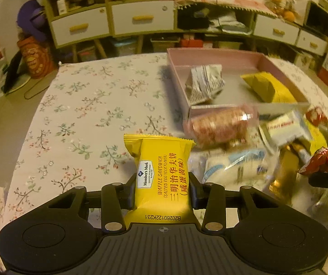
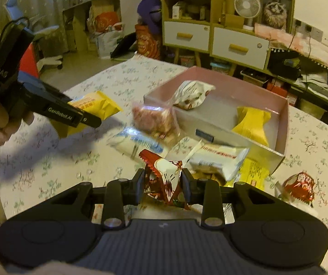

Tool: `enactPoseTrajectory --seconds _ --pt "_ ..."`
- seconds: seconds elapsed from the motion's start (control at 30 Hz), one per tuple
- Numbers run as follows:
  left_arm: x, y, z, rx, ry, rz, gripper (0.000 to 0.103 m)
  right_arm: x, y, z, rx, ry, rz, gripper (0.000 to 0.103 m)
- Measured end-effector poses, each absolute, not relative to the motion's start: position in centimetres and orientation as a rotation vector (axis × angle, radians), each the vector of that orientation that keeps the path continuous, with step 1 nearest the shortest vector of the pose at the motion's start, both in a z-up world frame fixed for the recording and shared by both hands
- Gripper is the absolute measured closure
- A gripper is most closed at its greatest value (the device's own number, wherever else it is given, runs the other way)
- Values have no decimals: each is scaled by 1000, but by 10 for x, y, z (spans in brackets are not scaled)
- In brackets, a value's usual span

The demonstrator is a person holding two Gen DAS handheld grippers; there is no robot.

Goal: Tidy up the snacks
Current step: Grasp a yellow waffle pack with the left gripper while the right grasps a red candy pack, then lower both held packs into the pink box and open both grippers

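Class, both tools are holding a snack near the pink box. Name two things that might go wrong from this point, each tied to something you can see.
1. The right tool pinches only the crinkled red wrapper, which looks crumpled and twisted; it may slip out before reaching the pink box.
2. The left tool grips the yellow waffle sandwich packet near its lower end, so the free top could snag the box wall or knock the clear biscuit pack leaning against it.

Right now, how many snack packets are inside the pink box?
2: a white packet toward its far left, a yellow packet toward its near right. The near wall of the pink box may hide more.
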State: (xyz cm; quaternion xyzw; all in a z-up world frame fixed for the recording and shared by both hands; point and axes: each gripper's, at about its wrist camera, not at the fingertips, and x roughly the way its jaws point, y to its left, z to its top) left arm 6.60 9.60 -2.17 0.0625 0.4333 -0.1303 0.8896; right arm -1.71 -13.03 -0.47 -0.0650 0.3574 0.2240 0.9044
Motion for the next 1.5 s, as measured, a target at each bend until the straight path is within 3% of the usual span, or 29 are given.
enactPoseTrajectory --seconds 0.87,1.5 --pt "95 31 18 -3 785 -335 64 53 -199 10 89 670 176 73" --pt "171 -50 -12 85 830 -375 64 94 -204 -15 173 758 77 73"
